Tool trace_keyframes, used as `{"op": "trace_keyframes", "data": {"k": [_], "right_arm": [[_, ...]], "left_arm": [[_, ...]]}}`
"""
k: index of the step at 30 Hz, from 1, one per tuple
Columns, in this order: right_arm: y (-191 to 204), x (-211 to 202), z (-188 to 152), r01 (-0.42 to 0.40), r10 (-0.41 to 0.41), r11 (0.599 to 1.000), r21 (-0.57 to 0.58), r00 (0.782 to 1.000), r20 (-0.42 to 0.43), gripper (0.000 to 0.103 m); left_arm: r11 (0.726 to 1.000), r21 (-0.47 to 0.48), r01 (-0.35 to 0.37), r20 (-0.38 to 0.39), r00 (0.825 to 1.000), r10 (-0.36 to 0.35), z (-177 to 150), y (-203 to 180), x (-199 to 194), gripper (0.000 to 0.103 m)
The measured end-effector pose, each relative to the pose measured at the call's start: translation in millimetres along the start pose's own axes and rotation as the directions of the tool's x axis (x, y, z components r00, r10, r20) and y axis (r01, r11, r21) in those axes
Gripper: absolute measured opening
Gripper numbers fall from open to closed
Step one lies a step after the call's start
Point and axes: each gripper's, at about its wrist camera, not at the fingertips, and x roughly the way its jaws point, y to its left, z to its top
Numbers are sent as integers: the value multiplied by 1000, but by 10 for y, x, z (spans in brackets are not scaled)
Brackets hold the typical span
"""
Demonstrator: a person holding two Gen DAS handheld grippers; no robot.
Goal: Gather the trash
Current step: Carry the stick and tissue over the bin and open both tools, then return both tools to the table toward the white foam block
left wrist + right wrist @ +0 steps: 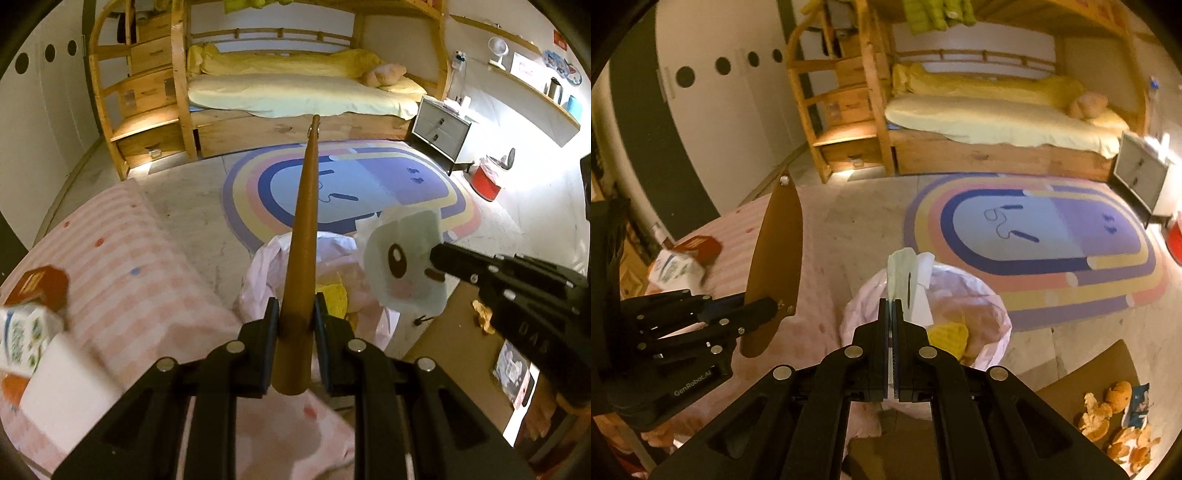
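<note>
Trash wrapper (905, 273), pale with cartoon face, pinched flat in right gripper (891, 314) fingers directly over pink-lined bin (982, 295). Left gripper (295, 314) fingers clamped narrow on brown paddle-shaped tool (304, 236). Risks: light wrapper may cling or drift past bin rim; tool may knock bin liner.

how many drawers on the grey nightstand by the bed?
2. On the nightstand, the upper drawer sits directly above the lower drawer, each with a dark knob. Its far side is hidden.

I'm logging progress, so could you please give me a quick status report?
Left gripper shut on wooden paddle. Right gripper shut on printed wrapper, above pink trash bag. Orange peels remain. Nothing blocking.
</note>
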Motion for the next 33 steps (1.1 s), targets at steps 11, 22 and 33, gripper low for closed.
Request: {"op": "trace_keyframes", "data": {"k": [11, 22, 33], "right_arm": [[-328, 470, 114, 31, -29, 996, 88, 999, -30, 16], [1, -10, 74, -22, 22, 998, 56, 1000, 9, 22], [989, -458, -163, -157, 157, 982, -101, 988, -8, 22]], "left_arm": [[1000, -9, -10, -34, 999, 10, 209, 65, 412, 55], [992, -74, -105, 20, 994, 107, -4, 412, -216, 55], [960, -199, -196, 66, 975, 213, -719, 859, -1195, 55]]}}
